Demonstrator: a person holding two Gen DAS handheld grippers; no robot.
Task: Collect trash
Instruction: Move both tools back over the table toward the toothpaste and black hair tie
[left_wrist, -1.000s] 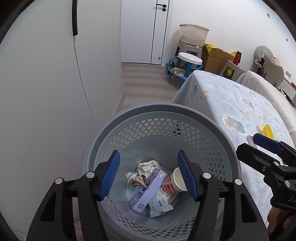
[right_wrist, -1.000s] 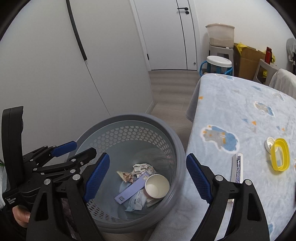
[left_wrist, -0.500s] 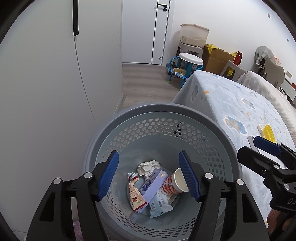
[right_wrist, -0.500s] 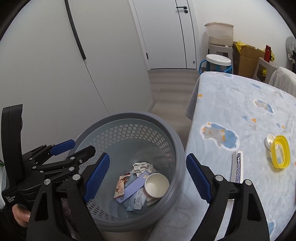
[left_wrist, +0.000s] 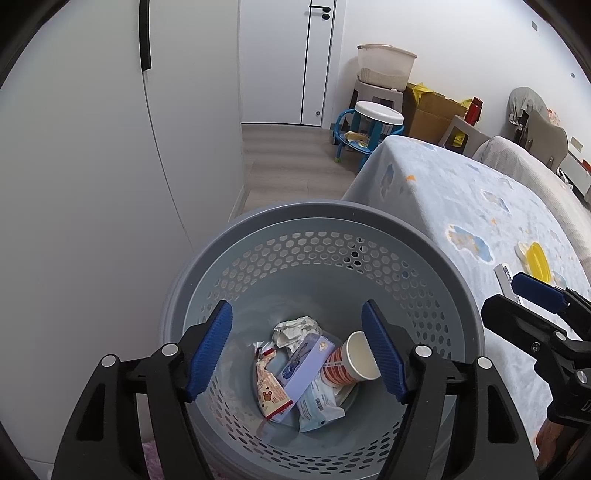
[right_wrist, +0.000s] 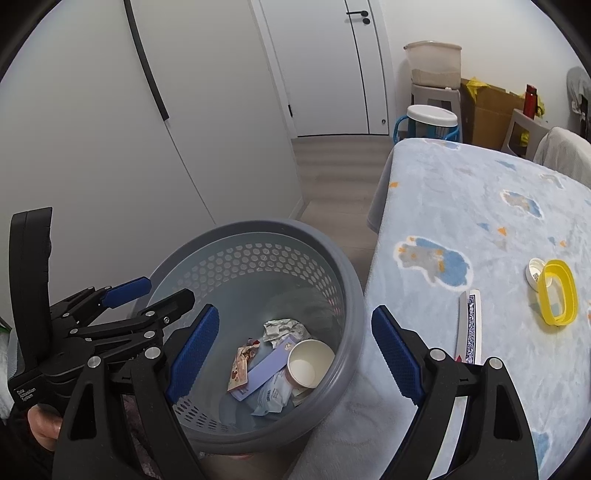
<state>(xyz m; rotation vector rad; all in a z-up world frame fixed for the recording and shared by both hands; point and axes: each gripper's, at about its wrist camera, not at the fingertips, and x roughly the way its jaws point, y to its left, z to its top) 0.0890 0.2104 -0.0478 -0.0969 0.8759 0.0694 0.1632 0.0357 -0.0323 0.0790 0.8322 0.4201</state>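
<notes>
Both the left gripper (left_wrist: 297, 349) and the right gripper (right_wrist: 291, 345) are built from black plastic arms, tipped with ribbed blue pads (left_wrist: 210, 347) and studded with silver screws (left_wrist: 169, 348) (small white lettering is printed on one body).

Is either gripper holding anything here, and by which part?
Nothing is held: left gripper and right gripper are both open, above the trash basket.

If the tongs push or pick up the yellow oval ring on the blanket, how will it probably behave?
The yellow oval ring looks like thin hollow plastic, so probably light and fairly stiff. It lies flat on the soft blanket, so it should slide or snag, not roll. It touches a white cap, which may move with it.
</notes>
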